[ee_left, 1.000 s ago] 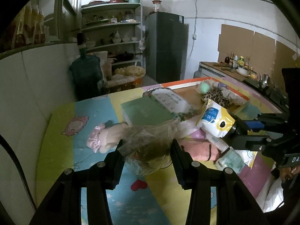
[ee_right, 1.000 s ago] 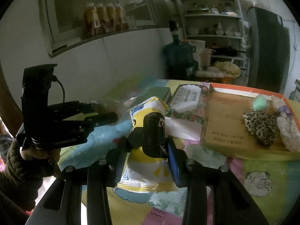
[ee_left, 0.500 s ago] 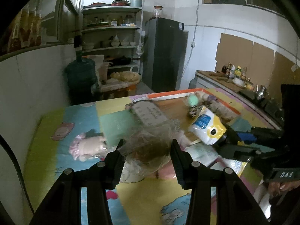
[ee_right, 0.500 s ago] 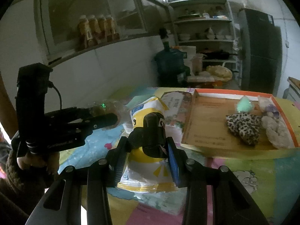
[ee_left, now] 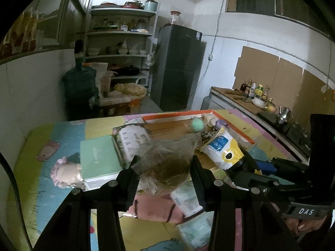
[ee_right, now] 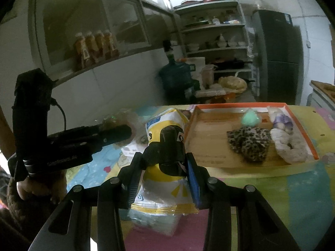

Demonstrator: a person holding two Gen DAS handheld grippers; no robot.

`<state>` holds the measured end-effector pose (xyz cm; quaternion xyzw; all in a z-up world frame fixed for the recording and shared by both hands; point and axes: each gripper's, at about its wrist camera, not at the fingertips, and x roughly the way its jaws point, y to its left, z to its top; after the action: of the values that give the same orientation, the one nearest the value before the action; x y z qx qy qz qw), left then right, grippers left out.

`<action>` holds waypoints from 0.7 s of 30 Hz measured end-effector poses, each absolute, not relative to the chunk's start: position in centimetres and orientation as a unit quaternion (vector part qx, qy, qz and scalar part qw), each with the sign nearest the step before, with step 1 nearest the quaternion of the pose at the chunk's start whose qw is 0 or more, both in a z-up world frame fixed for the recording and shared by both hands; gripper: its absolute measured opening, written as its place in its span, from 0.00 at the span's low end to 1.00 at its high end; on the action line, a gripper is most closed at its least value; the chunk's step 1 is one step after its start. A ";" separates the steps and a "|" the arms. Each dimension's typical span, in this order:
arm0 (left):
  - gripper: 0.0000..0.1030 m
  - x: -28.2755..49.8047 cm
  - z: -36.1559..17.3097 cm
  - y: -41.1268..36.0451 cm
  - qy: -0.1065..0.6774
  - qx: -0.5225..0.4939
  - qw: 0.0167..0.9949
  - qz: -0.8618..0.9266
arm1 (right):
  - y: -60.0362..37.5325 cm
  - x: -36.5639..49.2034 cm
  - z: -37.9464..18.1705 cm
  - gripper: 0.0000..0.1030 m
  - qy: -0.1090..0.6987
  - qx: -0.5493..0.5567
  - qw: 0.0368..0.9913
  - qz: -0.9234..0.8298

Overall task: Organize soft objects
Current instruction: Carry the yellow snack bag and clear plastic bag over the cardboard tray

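Both my grippers have risen off the patchwork mat over the last second and swung toward the orange-rimmed tray at one o'clock. My left gripper pinches a crinkled clear bag with something brown inside; my right gripper pinches a yellow-and-white pouch. I judge both loads are heading for the tray, beside the leopard-print cloth and green ball. I cannot make out the brown contents. Motion blur softens the pink doll at nine o'clock, and the jaws hide the pouch's lower half.
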<state>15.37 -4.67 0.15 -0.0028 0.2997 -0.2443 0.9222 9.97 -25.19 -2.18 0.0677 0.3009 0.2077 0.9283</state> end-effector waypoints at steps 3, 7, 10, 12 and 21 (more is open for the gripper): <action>0.45 15.4 0.1 -5.2 0.300 -0.003 0.922 -0.243 | -25.9 10.0 -2.2 0.41 0.299 0.072 0.930 0.202; 0.45 15.7 0.1 -6.2 0.299 -0.009 0.924 -0.239 | -26.9 10.0 -2.2 0.41 0.298 0.076 0.931 0.196; 0.45 16.0 0.0 -7.0 0.301 -0.014 0.924 -0.237 | -27.5 10.1 -2.2 0.41 0.296 0.080 0.932 0.191; 0.45 16.2 0.0 -7.6 0.300 -0.014 0.925 -0.234 | -28.0 10.1 -2.2 0.41 0.295 0.083 0.933 0.188; 0.45 17.0 0.1 -9.3 0.299 -0.016 0.927 -0.225 | -30.1 10.6 -2.3 0.41 0.290 0.094 0.936 0.173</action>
<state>17.04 -9.34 0.07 -0.0157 0.2992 -0.2247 0.9272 10.55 -30.11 -2.28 0.0938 0.2903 0.1730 0.9365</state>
